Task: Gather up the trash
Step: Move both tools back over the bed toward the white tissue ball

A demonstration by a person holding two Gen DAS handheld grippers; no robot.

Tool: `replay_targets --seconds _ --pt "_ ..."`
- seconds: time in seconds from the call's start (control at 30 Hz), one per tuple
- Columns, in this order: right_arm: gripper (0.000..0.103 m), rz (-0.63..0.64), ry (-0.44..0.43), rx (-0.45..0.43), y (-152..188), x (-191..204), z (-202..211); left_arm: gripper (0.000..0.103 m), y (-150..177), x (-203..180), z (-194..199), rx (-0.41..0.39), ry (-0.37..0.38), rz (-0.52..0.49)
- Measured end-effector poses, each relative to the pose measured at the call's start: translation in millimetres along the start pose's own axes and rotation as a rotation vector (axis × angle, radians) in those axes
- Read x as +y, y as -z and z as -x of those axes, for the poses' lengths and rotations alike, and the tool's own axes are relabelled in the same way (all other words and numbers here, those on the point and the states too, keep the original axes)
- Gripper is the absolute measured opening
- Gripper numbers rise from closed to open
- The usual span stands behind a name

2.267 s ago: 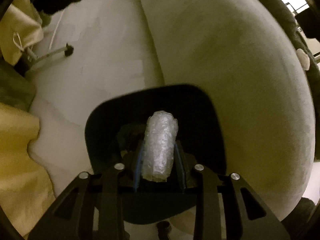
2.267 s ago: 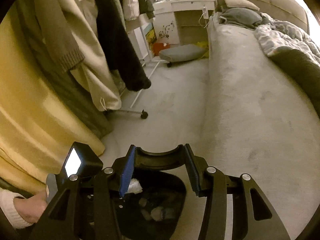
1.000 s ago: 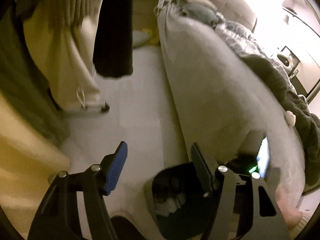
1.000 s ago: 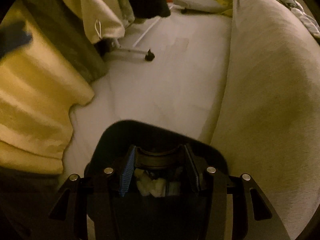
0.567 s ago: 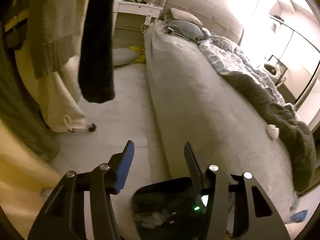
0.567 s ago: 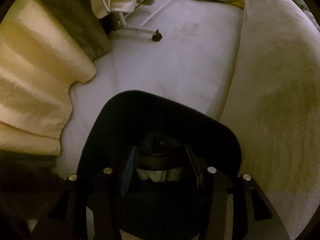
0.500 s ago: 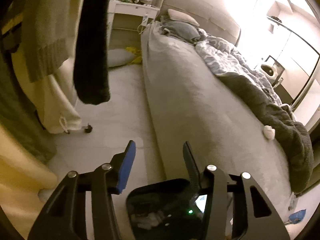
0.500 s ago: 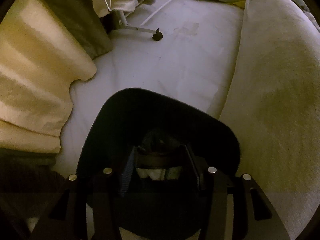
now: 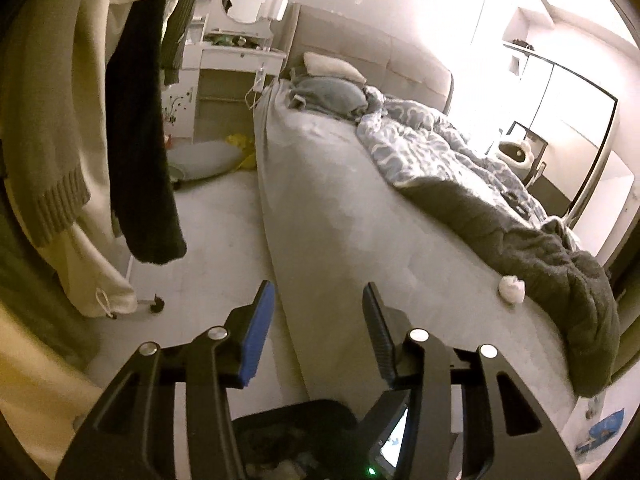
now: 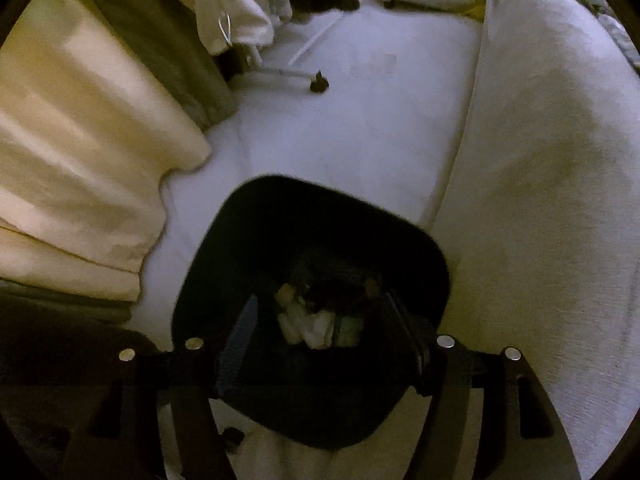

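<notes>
The left gripper (image 9: 318, 304) points level along the bed (image 9: 360, 216), jaws apart and empty. The right gripper (image 10: 320, 312) tilts down over the black bin (image 10: 320, 240) at lower centre, jaws apart.

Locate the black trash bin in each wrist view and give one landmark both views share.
Left wrist: black trash bin at the bottom edge, between the hand-held gripper's arms, mostly cut off.
Right wrist: bin low centre, open, holding trash.
Shared landmark: the rack's black caster on the floor.

bin (image 10: 280, 216) left of bed (image 10: 560, 160), trash (image 10: 308, 324) inside
</notes>
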State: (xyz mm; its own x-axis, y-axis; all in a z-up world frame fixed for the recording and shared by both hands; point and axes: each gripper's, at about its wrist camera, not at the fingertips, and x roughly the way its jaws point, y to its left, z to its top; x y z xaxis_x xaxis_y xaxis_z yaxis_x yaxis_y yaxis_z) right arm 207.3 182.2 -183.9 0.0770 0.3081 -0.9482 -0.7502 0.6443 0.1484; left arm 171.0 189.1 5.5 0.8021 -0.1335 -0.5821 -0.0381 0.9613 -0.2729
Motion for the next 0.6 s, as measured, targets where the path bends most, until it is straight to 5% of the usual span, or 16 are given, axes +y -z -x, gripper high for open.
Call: replay_targets --seconds 0.3,0.6 --pt "0.070 -0.039 -0.009 -0.199 15 -36 62 0.048 -11 -37 -9 -0.046 0.030 -0.018" --pt "0.070 -0.193 0.071 -0.324 40 -113 113 0.048 -12 -82 -35 -0.042 0.071 -0.039"
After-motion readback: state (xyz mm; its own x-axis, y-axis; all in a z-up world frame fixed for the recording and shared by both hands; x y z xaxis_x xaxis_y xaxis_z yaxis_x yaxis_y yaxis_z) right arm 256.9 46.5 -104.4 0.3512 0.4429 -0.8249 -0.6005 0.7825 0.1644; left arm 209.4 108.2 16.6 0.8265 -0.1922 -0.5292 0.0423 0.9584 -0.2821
